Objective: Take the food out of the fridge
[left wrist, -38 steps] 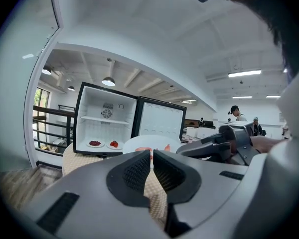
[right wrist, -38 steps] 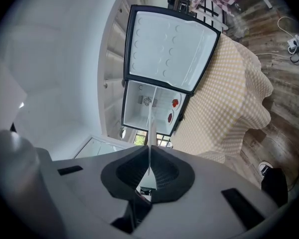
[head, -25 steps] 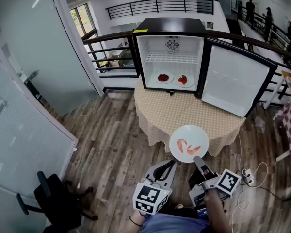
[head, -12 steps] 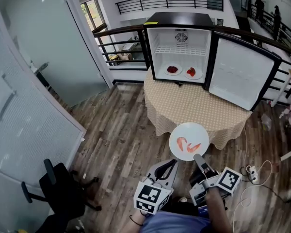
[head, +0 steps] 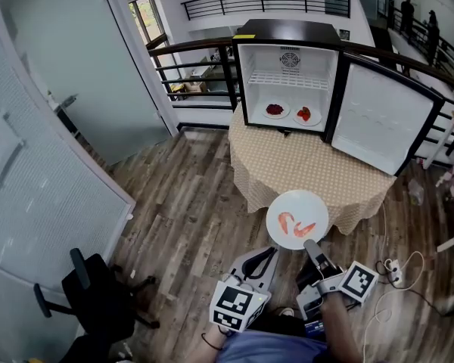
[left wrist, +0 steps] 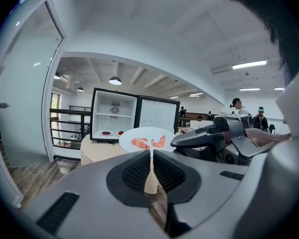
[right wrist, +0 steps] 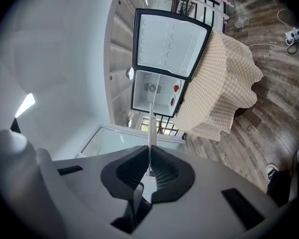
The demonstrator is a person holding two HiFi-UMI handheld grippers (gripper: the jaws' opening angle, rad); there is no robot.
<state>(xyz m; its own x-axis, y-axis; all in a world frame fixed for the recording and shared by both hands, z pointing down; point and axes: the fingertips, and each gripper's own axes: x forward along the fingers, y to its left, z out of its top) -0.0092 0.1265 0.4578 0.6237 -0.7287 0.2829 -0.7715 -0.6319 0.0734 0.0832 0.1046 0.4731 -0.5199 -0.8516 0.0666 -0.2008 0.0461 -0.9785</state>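
1 plate (head: pixel 297 219) already out of the fridge (head: pixel 287 95), pinched at its near rim in the clenched right claw (head: pixel 309 245), in the air near the tabletop (head: pixel 310 169). Keep it level, move slowly, then lower flat onto bare cloth to stop any sliding. Left claw (head: pixel 271 252) clenched on nothing, just beside. On the plate: 2 shrimp (head: pixel 295 226). Inside the fridge: left dish (head: pixel 275 110) with dark red food, right dish (head: pixel 306 116) with something red, perhaps meat.
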